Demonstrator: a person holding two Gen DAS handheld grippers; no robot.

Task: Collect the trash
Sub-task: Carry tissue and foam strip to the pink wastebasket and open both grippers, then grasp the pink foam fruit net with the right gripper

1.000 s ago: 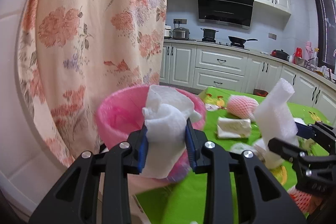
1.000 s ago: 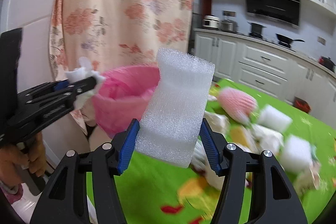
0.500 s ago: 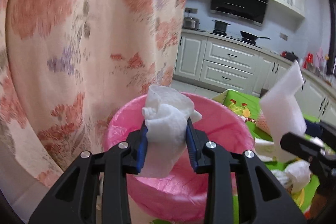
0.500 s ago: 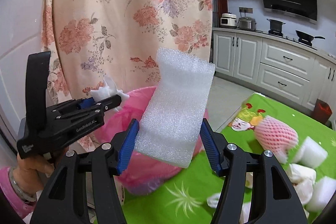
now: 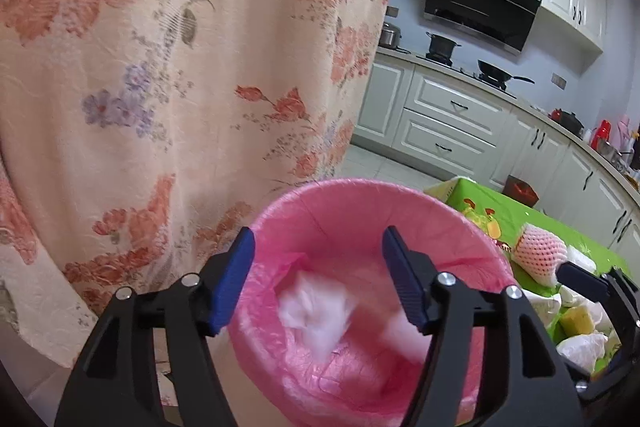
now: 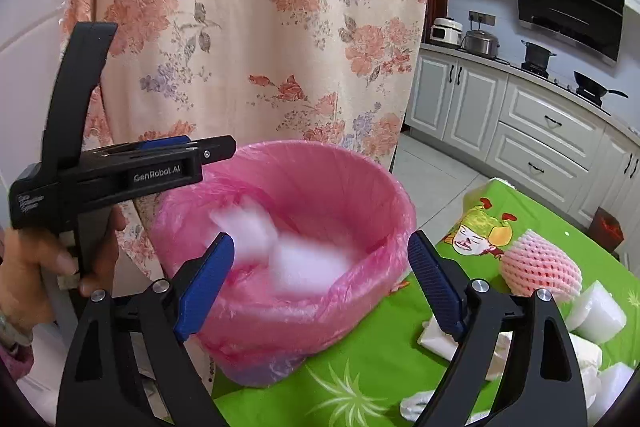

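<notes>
Two tools over one pink-lined bin, both with jaws spread wide and holding nothing. Far left of the right wrist view: a hand (image 6: 48, 259) wrapped around the handle of the left tool (image 6: 188, 151), seen side-on, poised at the upper left rim of the bin (image 6: 360, 291). Behind it, filling the upper left and centre of both views, a floral curtain (image 5: 180, 67). Centre of the left wrist view: left tool (image 5: 318, 275) with blue pads (image 5: 234, 279) well apart, framing the bin's mouth from above; between them, inside the pink liner, a blurred white wad of tissue (image 5: 316, 315), and just right of it a second pale blur (image 5: 404, 335), too smeared to identify. Centre of the right wrist view: right tool (image 6: 320, 287) likewise gaping, blue pads either side of the bin's near wall; inside, white blurred trash (image 6: 304, 259), shape impossible to tell. Right of the bin: green patterned counter (image 6: 360, 379) carrying a pink foam fruit net (image 6: 540, 267), white foam pieces (image 6: 596, 311) just beside it, and crumpled white scraps (image 6: 436, 339) lower down. Upper right: white kitchen cabinets (image 6: 552, 135) and a black range hood (image 6: 568, 3). Right edge of the left wrist view: part of the right tool (image 5: 600, 287).
</notes>
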